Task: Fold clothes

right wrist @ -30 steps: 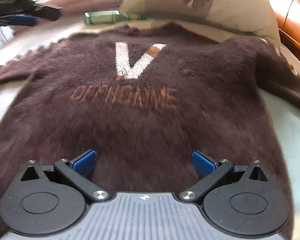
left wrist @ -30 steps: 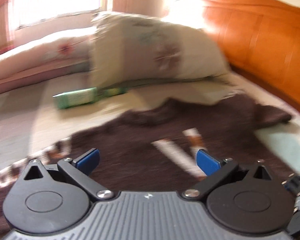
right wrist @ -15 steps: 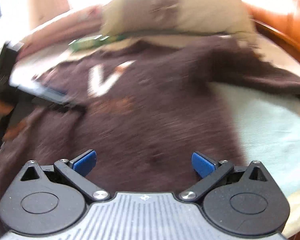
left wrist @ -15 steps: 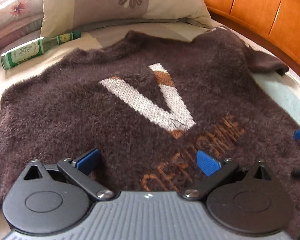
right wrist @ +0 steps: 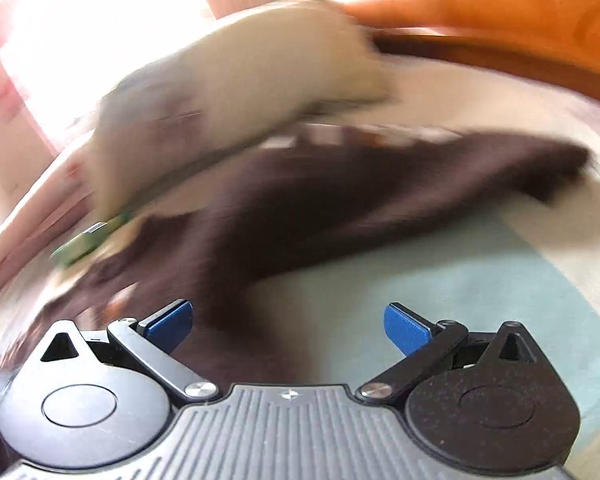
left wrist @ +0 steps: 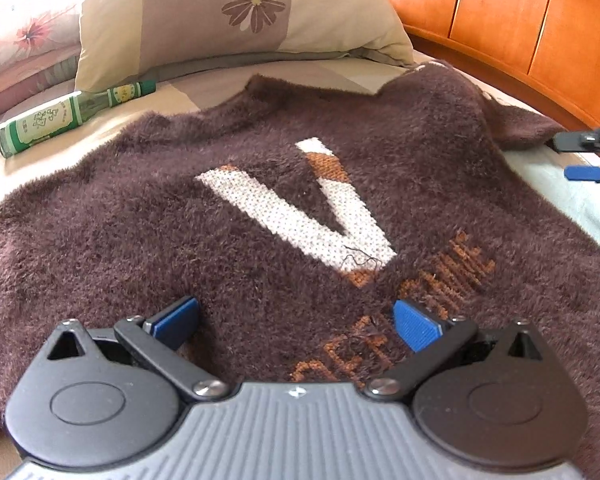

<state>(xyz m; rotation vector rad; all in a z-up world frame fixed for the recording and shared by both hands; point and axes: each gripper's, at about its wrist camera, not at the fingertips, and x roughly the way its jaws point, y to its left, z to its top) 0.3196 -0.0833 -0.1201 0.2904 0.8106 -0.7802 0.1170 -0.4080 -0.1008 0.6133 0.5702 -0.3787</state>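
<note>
The right wrist view is heavily smeared by motion blur: the sweater (right wrist: 340, 200) is reduced to a dark brown streak, its lettering cannot be read, and the pillow (right wrist: 252, 80) and bottle (right wrist: 88, 240) are only pale and green smudges. In the left wrist view the sweater (left wrist: 260, 208) is seen spread flat on the bed (left wrist: 560, 200), front up, its white V at centre; the orange lettering at 5 o'clock is partly covered by the left gripper (left wrist: 296, 320), and the sleeve at 9 o'clock is cut off by the frame edge. The left gripper is held wide open over the sweater, nothing between its pads. The right gripper (right wrist: 288, 320) is likewise spread open and empty; in the left view it is glimpsed at 3 o'clock (left wrist: 588, 160), near the far sleeve. A green bottle (left wrist: 72, 120) lies at 10 o'clock beside the floral pillow (left wrist: 240, 20), the wooden headboard (left wrist: 520, 20) behind.
</note>
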